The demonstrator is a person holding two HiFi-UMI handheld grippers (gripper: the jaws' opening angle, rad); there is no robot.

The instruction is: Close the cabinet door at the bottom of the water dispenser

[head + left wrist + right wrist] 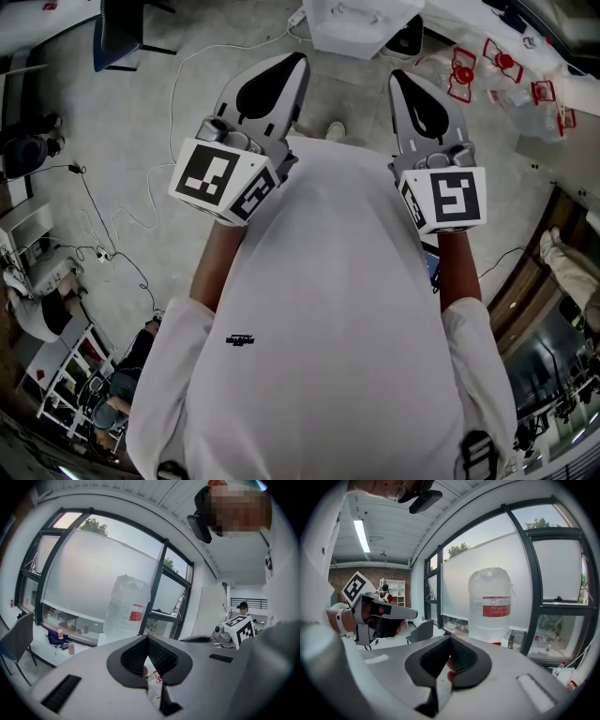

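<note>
Left gripper (298, 60) and right gripper (397, 77): both pressed together, empty, held chest-high facing the dispenser's bottle (490, 603), likely a carrying posture. Cabinet door out of view; open or closed unknown.

Grey chair (18, 641) near window (93, 578); clear red-printed packets (506, 66), maybe bags, on floor (141, 112).

Bright daylight floods through the windows (487, 550); fisheye edges curve, darkened.
</note>
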